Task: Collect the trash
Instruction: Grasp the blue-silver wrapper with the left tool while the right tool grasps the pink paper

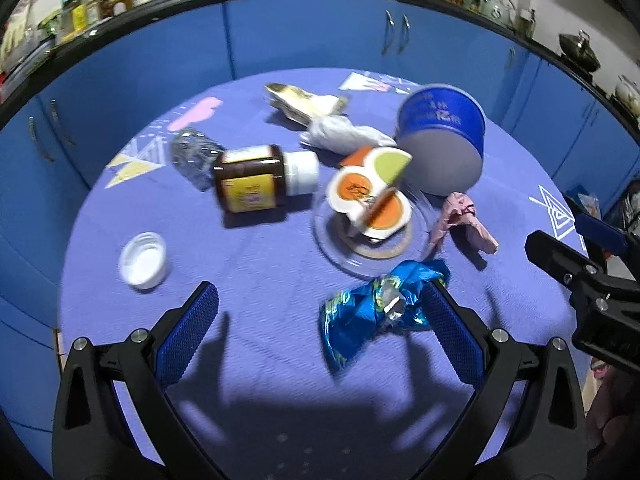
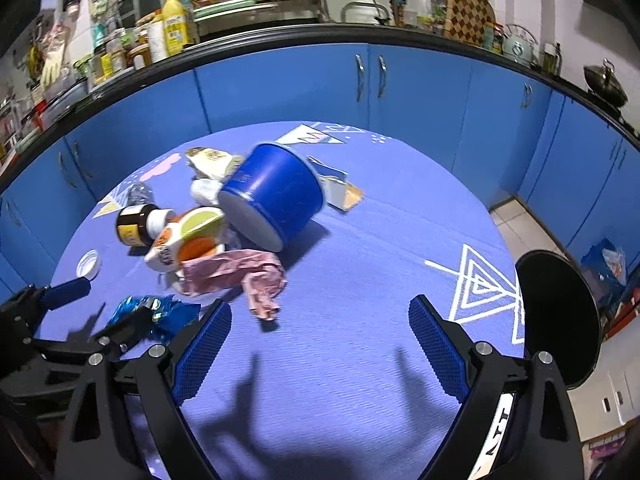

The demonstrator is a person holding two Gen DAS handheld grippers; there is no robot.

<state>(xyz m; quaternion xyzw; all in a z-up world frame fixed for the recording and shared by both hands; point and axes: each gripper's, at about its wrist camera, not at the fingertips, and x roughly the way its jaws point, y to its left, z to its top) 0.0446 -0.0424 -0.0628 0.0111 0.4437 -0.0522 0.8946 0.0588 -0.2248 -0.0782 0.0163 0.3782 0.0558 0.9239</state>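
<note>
Round table (image 1: 248, 360) with a violet patterned cloth, standing before blue cabinets (image 1: 304, 36) and a cluttered counter (image 2: 280, 8).

Left gripper (image 1: 320, 304): jaws spread wide, holding nothing. A crumpled blue foil wrapper (image 1: 376, 312) lies on the cloth between the fingers, close against the right-hand one; whether it touches cannot be told.

Right gripper (image 2: 320, 316): jaws spread wide, holding nothing, over bare cloth beside a white triangle print (image 2: 480, 284).

Trash on the table:
- Brown bottle (image 1: 252, 180) with a yellow label and white cap, lying on its side.
- Loose white cap (image 1: 143, 260), open side up, apart from the rest at the left edge.
- Blue tub (image 1: 444, 136), tipped, its grey base facing the cameras.
- Orange, white and green carton (image 1: 368, 188), resting tilted on a clear plastic lid (image 1: 344, 252).
- Crumpled pink paper (image 1: 460, 220), just right of the lid and below the tub.
- White tissue wad (image 1: 340, 132), behind the carton.
- Flattened gold-and-white packet (image 1: 304, 100), at the far side.
- Crushed clear plastic piece (image 1: 192, 152), touching the bottle's base end.
- Torn white and brown box (image 2: 340, 188), behind the tub in the right wrist view.

Black round bin (image 2: 560, 312), beside the table at the right, over the tiled floor.
</note>
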